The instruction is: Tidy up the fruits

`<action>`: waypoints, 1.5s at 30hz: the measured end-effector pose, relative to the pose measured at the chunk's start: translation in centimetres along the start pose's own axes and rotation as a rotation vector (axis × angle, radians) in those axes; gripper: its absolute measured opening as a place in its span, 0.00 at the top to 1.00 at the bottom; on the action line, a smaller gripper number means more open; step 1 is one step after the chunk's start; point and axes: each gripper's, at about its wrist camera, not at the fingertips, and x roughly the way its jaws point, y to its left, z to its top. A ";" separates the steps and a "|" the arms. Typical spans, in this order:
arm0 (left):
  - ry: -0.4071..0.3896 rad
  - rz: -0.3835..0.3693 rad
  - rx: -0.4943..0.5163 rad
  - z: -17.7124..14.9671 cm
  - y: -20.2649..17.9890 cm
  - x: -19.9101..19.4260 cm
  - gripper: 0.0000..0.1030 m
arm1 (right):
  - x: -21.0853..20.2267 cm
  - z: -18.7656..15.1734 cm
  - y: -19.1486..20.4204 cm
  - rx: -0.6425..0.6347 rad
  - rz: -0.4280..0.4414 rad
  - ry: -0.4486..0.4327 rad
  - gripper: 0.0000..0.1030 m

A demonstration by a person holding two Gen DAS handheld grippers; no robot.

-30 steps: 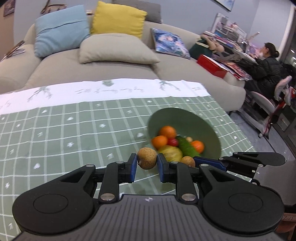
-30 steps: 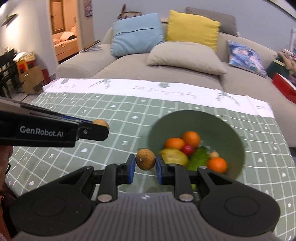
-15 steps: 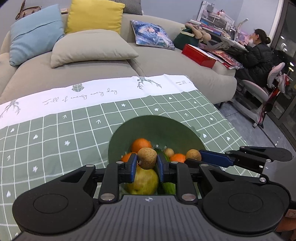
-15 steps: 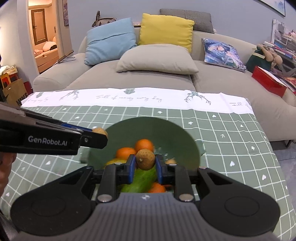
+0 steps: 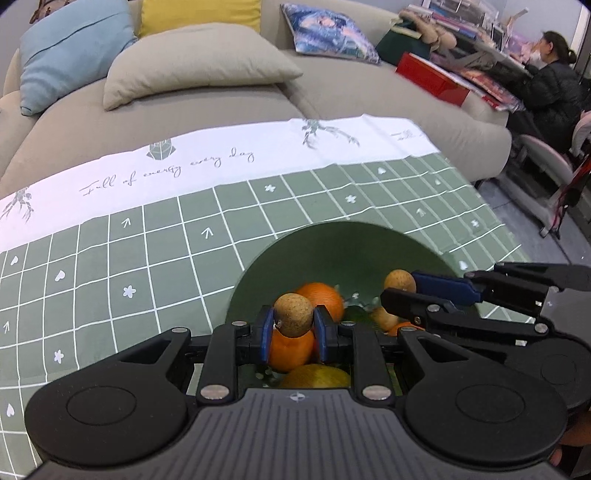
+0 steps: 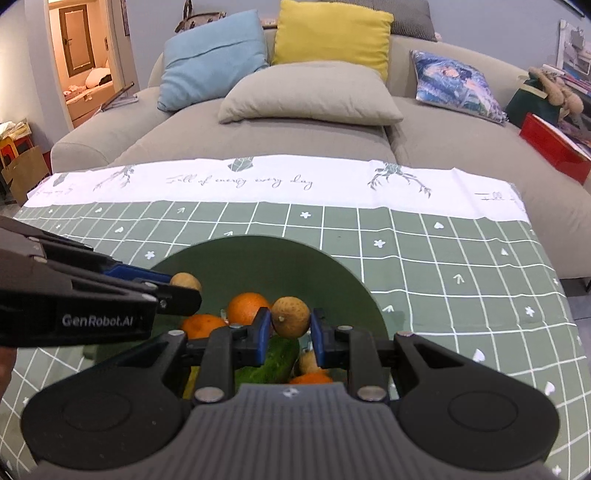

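Left gripper (image 5: 293, 334): closest to its own camera, jaws pressed on a small round brown fruit (image 5: 293, 314), held above the near part of the bowl.
Right gripper (image 6: 289, 334): jaws clamped on a second small brown fruit (image 6: 290, 316), also over the bowl; in the left wrist view it reaches in from the right, fruit at its tip.
Fingers: blue pads (image 5: 266, 334) flank the left fruit on both sides, touching it.
Bowl (image 6: 280, 254): dark green, round, standing on the surface just ahead of both grippers, its far wall bare.
Bowl contents: two oranges (image 6: 246, 306) side by side at the left, a green cucumber (image 6: 275, 360) lying below the right gripper's fruit, another orange (image 6: 310, 377) and a small tan fruit (image 6: 308, 362) near the rim, largely hidden by the gripper body.
Yellow fruit (image 5: 317, 374): seen from the left wrist only, low in the bowl under an orange, partly covered.
Surface: covered by a green checked cloth (image 6: 443, 258) with white marks; a white band with script runs along its far edge.
Sofa (image 6: 332, 140): grey, just beyond the cloth's far edge.
Cushions: a beige cushion (image 6: 310, 94) in front, a light blue cushion (image 6: 214, 57) and a yellow cushion (image 6: 332, 31) behind it, a patterned one to the right.
Far right: a red box (image 5: 432, 79) on the sofa end, and a person in dark clothes (image 5: 554, 81) seated at a cluttered desk.
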 end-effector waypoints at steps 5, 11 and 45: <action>0.017 0.009 0.000 0.2 0.2 1.0 0.75 | 2.1 0.3 0.4 -0.027 -0.005 0.026 0.82; 0.030 0.012 -0.005 0.2 0.4 1.8 0.75 | 3.6 0.2 0.6 -0.033 -0.002 0.051 0.82; -0.221 0.136 0.024 1.6 1.1 -10.2 0.47 | -4.7 3.8 3.6 -0.049 0.000 -0.053 0.49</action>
